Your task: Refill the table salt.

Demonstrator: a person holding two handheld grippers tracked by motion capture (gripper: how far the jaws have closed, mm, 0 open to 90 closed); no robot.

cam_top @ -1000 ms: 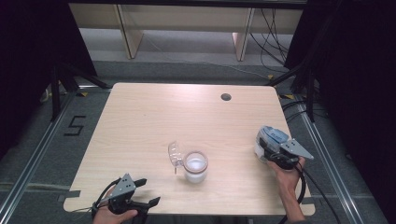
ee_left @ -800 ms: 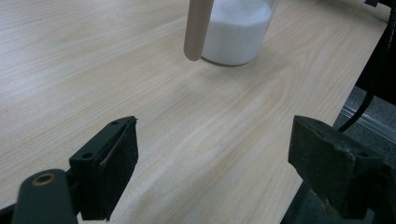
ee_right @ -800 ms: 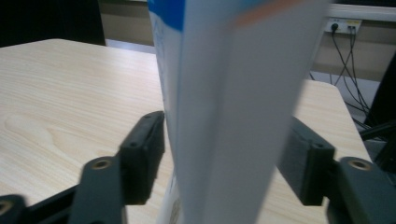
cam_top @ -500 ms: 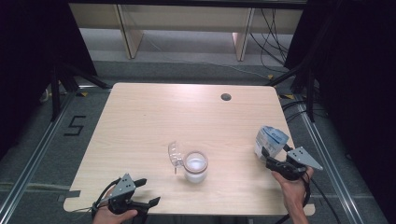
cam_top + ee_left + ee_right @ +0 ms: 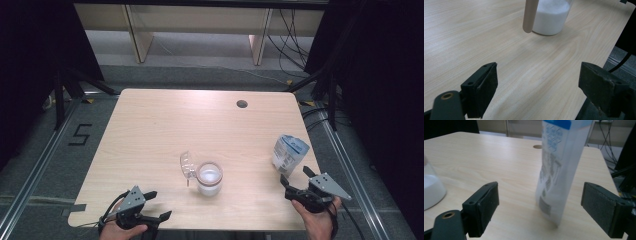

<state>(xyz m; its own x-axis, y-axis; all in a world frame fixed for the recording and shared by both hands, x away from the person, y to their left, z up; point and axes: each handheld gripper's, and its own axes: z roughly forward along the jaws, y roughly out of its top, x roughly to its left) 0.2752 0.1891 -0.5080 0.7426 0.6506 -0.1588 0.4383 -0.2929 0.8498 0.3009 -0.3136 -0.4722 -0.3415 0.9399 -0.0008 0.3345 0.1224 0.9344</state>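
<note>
Right gripper (image 5: 299, 184): at the table's near right corner, jaws spread wide after just opening, nothing between the pads; the pouch stands free ahead of them.
Left gripper (image 5: 154, 206): at the near left edge, jaws wide apart over bare wood, holding nothing.
Pouch (image 5: 289, 153): white with a blue top, upright by the right edge of the table (image 5: 150, 130), just beyond the right gripper's tips and apart from them.
Long axis: the pouch's runs near vertical, leaning slightly; in the right gripper view it rises between the 2 pads (image 5: 607, 206) but farther off.
Jar (image 5: 209, 178): clear, white powder inside, near the table's middle, its hinged lid (image 5: 187, 165) tipped open on its left.
Key relation: the pouch lies straight ahead of the right gripper, well apart from the left; the jar sits between the 2 hands, somewhat nearer the left.
View difference: the right gripper view shows the print down the pouch's face (image 5: 559, 170); the high view shows the gap between tips and pouch. The left gripper view shows a tan stick-like piece (image 5: 530, 15) before the jar (image 5: 551, 16), its nature unclear.
</note>
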